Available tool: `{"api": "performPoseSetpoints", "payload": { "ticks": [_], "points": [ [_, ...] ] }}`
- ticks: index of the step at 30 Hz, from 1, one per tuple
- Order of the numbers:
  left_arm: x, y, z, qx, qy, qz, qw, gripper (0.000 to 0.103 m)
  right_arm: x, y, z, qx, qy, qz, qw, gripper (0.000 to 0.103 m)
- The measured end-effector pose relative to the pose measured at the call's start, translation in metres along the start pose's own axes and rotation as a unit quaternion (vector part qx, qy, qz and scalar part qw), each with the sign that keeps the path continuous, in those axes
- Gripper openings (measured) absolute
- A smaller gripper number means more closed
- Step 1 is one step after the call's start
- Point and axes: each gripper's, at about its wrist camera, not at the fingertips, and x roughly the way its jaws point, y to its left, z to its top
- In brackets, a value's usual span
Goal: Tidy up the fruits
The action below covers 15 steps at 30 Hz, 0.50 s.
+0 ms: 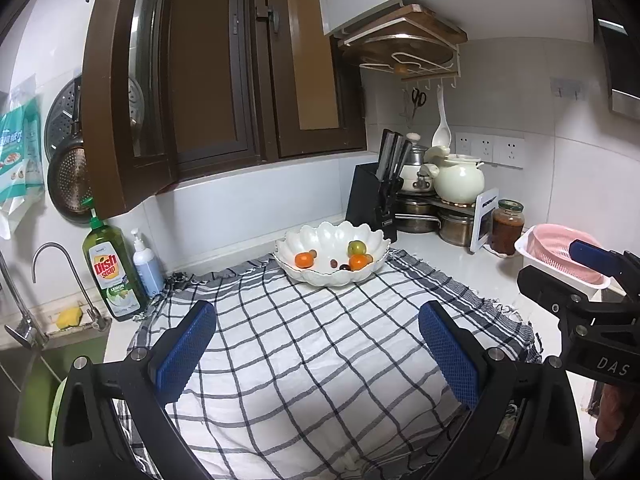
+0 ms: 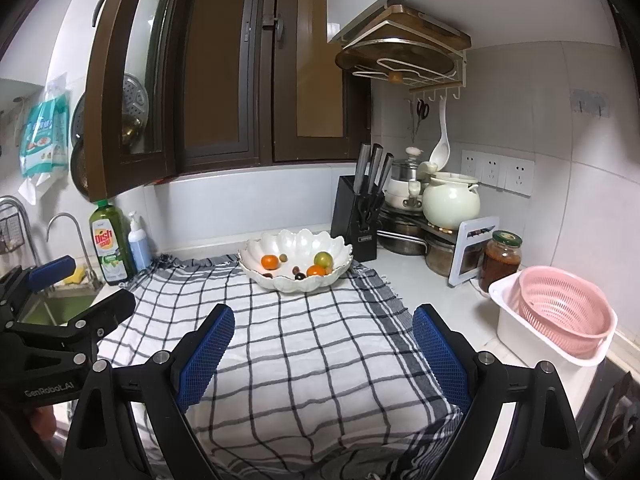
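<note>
Starting at the left, there's the sink edge with a green dish soap bottle (image 1: 114, 268) and a small pump bottle (image 1: 146, 266) beside it on the bench (image 2: 416, 276). Your left gripper (image 1: 318, 350) hangs over the checked cloth (image 1: 304, 344) with its jaws spread wide, nothing between them, touching nothing. Your right gripper (image 2: 324, 354) is the same deal: jaws wide apart, empty, over the cloth. The fruit is all in the white scalloped bowl (image 2: 296, 242) at the far edge of the cloth: two oranges (image 2: 270, 262), a greenish round fruit (image 2: 323, 259) and a few small dark ones I can't name. Further right you've got a knife block (image 2: 354, 216), pots, a jar (image 2: 500, 260) and a pink colander (image 2: 564, 312) in a white tub.
</note>
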Motion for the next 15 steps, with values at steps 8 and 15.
{"api": "performPoseSetpoints", "payload": {
  "ticks": [8,15],
  "points": [
    [0.0018,-0.0033,0.0002,0.001,-0.001,-0.004,1.0,0.103,-0.0002,-0.0031,-0.0002,0.003,0.002,-0.003,1.0,0.092],
    [0.003,-0.0075,0.0005,0.001,-0.001,-0.007,1.0,0.103,0.0,-0.0048,-0.0005,0.003,0.001,-0.005,1.0,0.092]
  ]
}}
